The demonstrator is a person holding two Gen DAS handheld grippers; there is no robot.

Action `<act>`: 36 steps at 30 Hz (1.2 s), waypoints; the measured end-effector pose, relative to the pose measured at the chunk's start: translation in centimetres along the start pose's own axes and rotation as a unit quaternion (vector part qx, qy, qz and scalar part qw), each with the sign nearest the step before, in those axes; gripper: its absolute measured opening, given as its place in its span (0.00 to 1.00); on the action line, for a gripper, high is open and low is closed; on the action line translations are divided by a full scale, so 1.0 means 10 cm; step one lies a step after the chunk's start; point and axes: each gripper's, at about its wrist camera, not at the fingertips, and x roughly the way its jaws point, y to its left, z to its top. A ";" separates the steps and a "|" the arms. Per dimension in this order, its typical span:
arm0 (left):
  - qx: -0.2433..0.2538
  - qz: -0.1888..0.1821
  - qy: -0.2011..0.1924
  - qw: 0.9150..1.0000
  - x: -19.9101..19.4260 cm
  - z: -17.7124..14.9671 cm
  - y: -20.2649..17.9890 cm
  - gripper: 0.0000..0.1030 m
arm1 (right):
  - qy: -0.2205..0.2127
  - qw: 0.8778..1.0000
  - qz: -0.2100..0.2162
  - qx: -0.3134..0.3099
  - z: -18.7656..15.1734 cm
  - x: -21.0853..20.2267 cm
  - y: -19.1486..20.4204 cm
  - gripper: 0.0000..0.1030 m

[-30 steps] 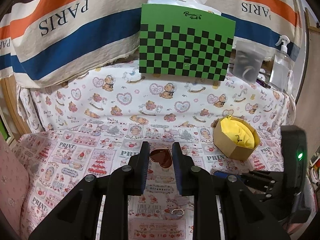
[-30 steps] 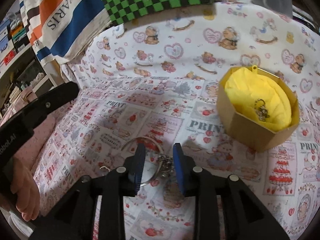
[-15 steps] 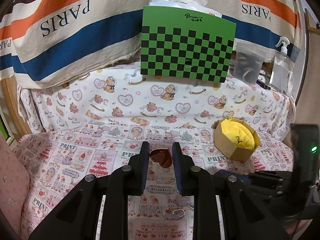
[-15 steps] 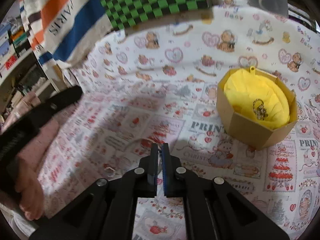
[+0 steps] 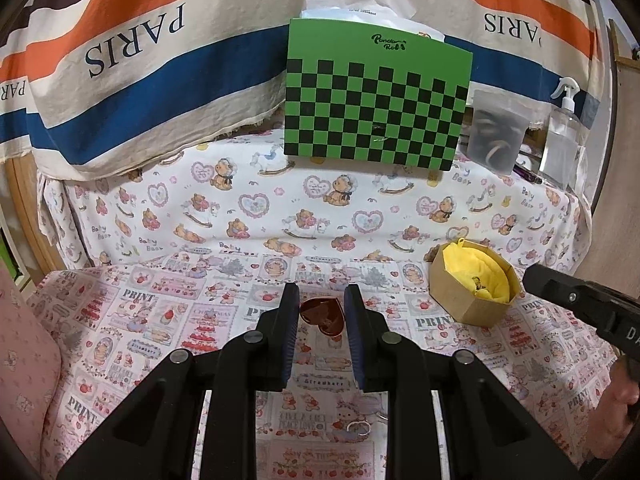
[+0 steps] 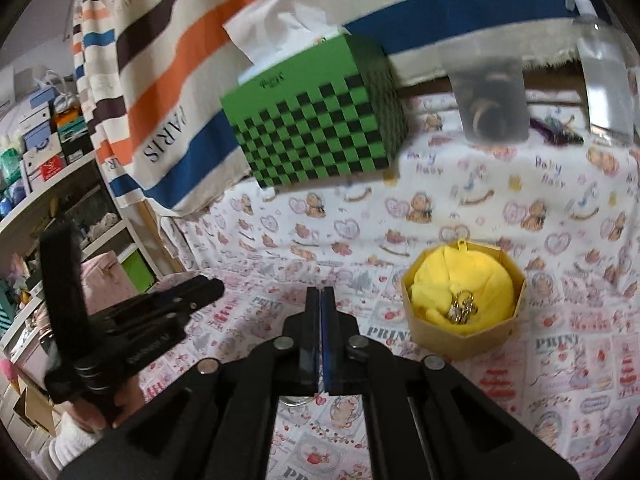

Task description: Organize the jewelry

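Jaws: right gripper (image 6: 321, 336) clamped together, metal ring (image 6: 295, 401) glimpsed beneath; left gripper (image 5: 321, 334) parted, empty.
Right presumably carrying jewelry toward lined box (image 6: 464, 322), near cloth's right edge.

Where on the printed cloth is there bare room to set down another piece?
Open cloth lies left of the heart-shaped dish, up to the pink cushion. Crowded: between dish and octagonal box, and near the small rings under the left gripper.
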 end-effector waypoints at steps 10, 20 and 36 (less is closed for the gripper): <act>0.007 0.007 0.004 1.000 0.04 -0.05 -0.03 0.21 | 0.142 0.988 -0.066 -0.016 -0.35 0.77 -0.13 0.23; 0.014 0.005 0.005 1.000 0.03 -0.07 -0.08 0.21 | 0.171 0.980 -0.092 -0.042 -0.48 0.97 0.02 0.29; 0.011 0.011 0.003 1.000 0.04 -0.07 -0.04 0.21 | 0.054 0.998 -0.045 -0.002 -0.22 0.44 -0.04 0.00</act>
